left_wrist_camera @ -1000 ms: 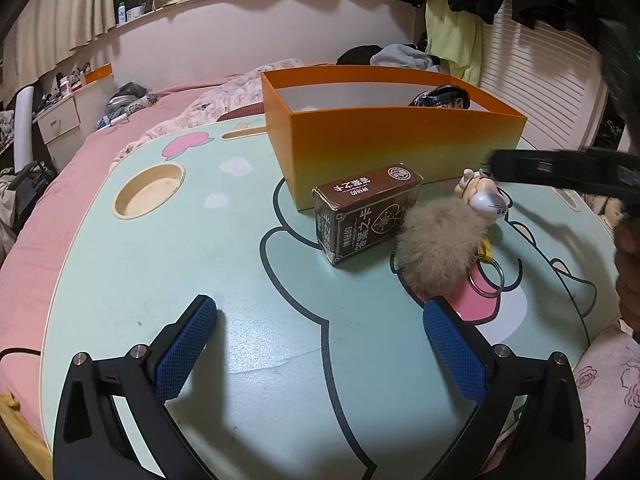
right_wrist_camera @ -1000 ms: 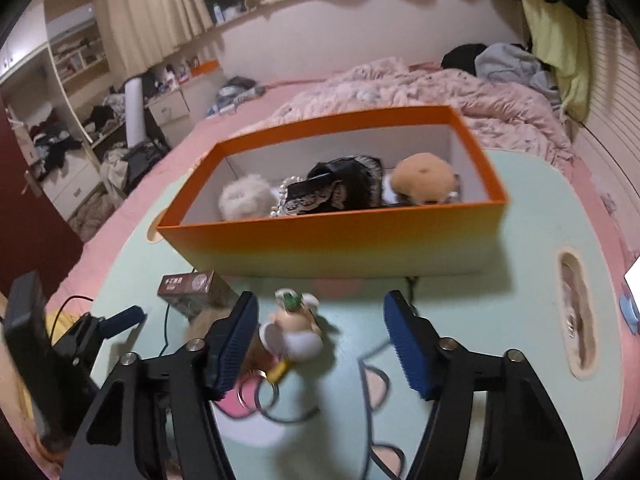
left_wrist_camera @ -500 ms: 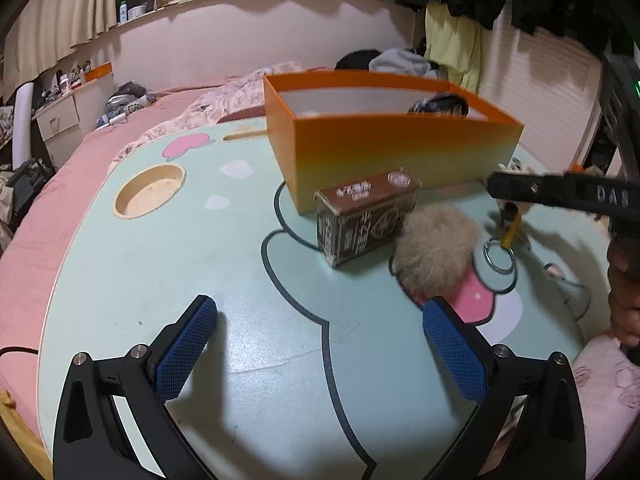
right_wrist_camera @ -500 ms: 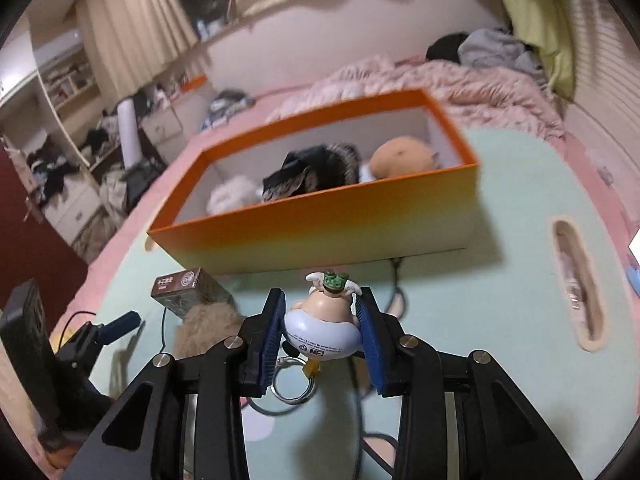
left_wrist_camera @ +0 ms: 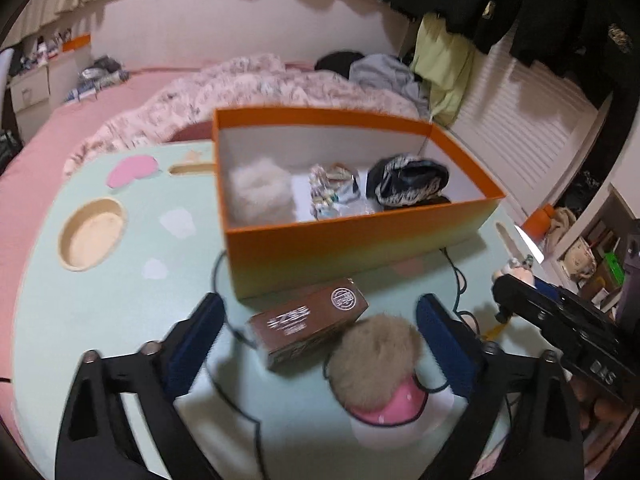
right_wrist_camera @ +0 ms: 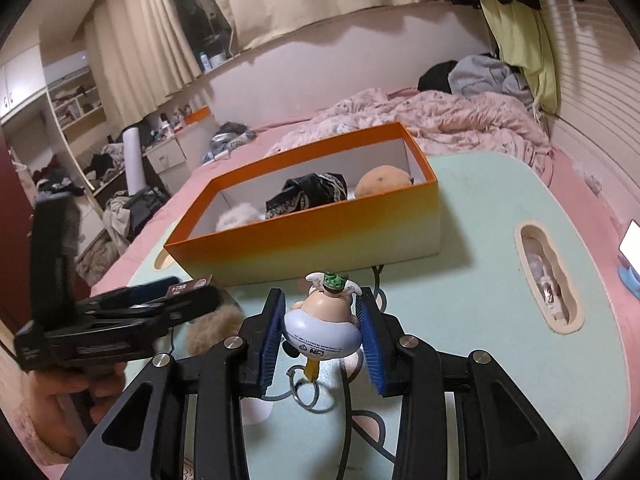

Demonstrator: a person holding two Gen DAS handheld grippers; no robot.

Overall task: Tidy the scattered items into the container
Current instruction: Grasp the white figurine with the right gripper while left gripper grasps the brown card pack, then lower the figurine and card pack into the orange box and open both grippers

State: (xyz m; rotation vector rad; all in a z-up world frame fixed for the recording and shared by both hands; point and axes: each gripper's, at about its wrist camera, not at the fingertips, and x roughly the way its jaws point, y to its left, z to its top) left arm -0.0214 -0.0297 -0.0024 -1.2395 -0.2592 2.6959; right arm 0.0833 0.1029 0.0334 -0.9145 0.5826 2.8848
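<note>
The orange box (left_wrist_camera: 360, 248) stands on the mint-green table and holds a white fluffy ball, beads, a black lacy item and a tan plush. In front of it lie a brown carton (left_wrist_camera: 308, 324) and a beige fur pom-pom (left_wrist_camera: 376, 356). My left gripper (left_wrist_camera: 320, 340) hangs over both, its jaws closing; the blue pads touch neither. My right gripper (right_wrist_camera: 322, 300) is shut on a small figurine keychain (right_wrist_camera: 320, 328), held above the table before the orange box (right_wrist_camera: 312, 248). Its ring and yellow strap dangle below.
The table (left_wrist_camera: 120, 320) has a round cup recess (left_wrist_camera: 92, 238) at the left and a long slot (right_wrist_camera: 546, 276) at the right. A bed with a crumpled quilt lies behind. A hand (right_wrist_camera: 80, 404) carries the left gripper at the table's near left edge.
My right gripper closed on the figurine and lifted it off the table. My left gripper moved forward and up over the carton and pom-pom, and its jaws narrowed.
</note>
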